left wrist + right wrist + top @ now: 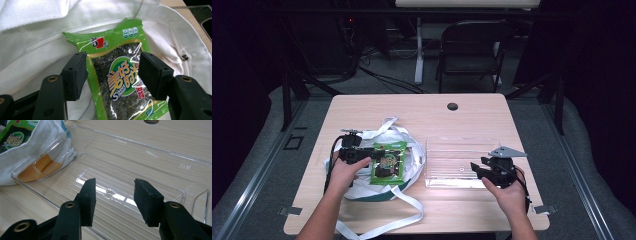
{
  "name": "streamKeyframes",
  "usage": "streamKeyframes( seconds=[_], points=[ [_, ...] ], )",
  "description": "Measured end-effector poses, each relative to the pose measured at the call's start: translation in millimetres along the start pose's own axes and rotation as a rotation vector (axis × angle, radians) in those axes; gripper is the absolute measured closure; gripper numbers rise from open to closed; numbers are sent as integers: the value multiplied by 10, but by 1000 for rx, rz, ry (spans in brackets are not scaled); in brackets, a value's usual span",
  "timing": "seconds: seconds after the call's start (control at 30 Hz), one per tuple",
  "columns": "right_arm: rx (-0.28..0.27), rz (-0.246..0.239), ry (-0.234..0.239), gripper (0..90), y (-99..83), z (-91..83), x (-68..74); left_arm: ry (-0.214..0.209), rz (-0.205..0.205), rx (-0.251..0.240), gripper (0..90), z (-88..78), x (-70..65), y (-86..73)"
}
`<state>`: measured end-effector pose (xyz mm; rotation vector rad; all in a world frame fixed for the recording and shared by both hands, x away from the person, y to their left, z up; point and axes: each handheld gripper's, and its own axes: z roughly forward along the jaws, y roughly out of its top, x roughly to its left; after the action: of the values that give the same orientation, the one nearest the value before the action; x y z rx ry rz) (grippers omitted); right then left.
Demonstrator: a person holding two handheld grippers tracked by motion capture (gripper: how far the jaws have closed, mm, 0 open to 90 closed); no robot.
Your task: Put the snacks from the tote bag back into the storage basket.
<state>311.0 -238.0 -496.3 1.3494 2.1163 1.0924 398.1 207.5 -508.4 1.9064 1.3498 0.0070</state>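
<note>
Holding my left gripper [112, 72] over the seaweed snack packet [120, 77], I have its jaws spread wide, one pad off each long side of the green wrapper, and as far as I can see neither pad presses on it, so the packet is released. It lies flat, printed face up, on the white cloth tote bag [37, 37], whose folds rise around it. In the high view the packet [388, 163] sits on the bag [412, 150] at the left half of the wooden table [422, 107], with my left gripper [362, 156] just beside its left edge and the bag's long white straps [409, 202] trailing toward my side of the table. My right gripper [113, 195] is also unclenched, with nothing between its pads; it hangs over the clear plastic tray [130, 147], which stands empty on the table right of the bag, its left end touching the cloth. In the high view my right gripper [479, 170] rests at the tray's [462, 145] near right corner, well apart from the packet. A small dark round hole [452, 106] sits in the tabletop beyond the tray.
</note>
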Motion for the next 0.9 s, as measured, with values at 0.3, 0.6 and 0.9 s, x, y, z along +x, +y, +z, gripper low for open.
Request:
streamKeyframes(
  seconds=[0.3, 0.6, 0.9],
  points=[
    [-4, 9, -7, 525, -31, -29, -20, 5, -15, 28, 390, 50, 28, 1],
    [-5, 18, -13, 523, -57, -45, -27, -32, -47, 75, 395, 204, 130, -31],
    [-7, 23, -24, 523, -77, -80, -49, -58, -53, 100, 393, 300, 123, -43]
  ],
)
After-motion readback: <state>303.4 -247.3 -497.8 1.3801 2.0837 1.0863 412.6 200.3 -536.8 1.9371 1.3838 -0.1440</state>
